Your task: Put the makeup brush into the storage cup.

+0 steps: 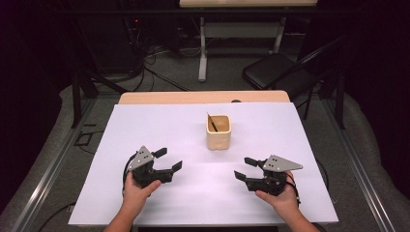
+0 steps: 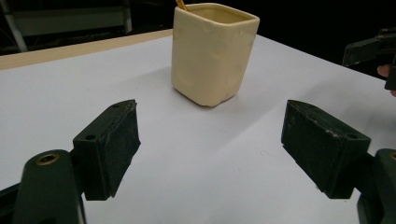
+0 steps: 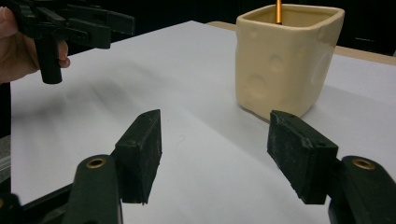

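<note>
Cup (image 1: 218, 132), upright with a stick (image 1: 212, 122) inside, is seen between and beyond 2 spread, empty tools: left tool (image 1: 167, 162), right tool (image 1: 245, 168), about equally near.

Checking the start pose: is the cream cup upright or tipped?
Upright. The cream cup stands on its base on the white sheet, rim facing up, with a thin stick leaning inside it.

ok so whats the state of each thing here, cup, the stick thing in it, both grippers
cup: upright on the white sheet, untouched, between the two grippers and farther back
thin stick: inside the cup, leaning against its rim
left gripper: open, nothing between its jaws, short of the cup
right gripper: open, nothing between its jaws, short of the cup
</note>
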Demonstrator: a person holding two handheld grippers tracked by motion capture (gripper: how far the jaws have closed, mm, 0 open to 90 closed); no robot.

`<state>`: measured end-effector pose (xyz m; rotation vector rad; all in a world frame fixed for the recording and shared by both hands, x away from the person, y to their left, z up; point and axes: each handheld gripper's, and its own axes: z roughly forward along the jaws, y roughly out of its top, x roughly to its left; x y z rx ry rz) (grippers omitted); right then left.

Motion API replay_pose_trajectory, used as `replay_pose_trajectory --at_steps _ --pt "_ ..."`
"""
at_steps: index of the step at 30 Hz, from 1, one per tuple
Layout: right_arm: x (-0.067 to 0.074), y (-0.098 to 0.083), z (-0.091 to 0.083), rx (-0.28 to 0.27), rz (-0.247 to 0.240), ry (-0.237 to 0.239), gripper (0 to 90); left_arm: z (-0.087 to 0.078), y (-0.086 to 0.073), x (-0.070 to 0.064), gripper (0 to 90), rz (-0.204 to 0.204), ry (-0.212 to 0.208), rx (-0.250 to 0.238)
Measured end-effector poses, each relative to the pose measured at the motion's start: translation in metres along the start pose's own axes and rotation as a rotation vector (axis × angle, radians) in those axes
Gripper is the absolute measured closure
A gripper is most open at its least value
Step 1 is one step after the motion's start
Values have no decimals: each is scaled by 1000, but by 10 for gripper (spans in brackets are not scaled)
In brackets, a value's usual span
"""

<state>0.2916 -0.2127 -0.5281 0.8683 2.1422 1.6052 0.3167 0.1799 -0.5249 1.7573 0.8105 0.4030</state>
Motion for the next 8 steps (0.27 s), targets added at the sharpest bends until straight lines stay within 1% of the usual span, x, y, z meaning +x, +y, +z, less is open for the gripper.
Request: replay_pose_trajectory --at_steps 4,5,6,8 --pt "0 -1 2 2 5 3 353 0 0 0 192 -2 1 0" --pt "-1 -1 2 5 5 4 353 0 0 1 192 -3 -12 1" --pt "-1 -1 2 5 3 4 353 0 0 1 192 -3 -6 3" --pt "-2 -1 3 8 7 2 353 1 0 2 192 -6 -7 3"
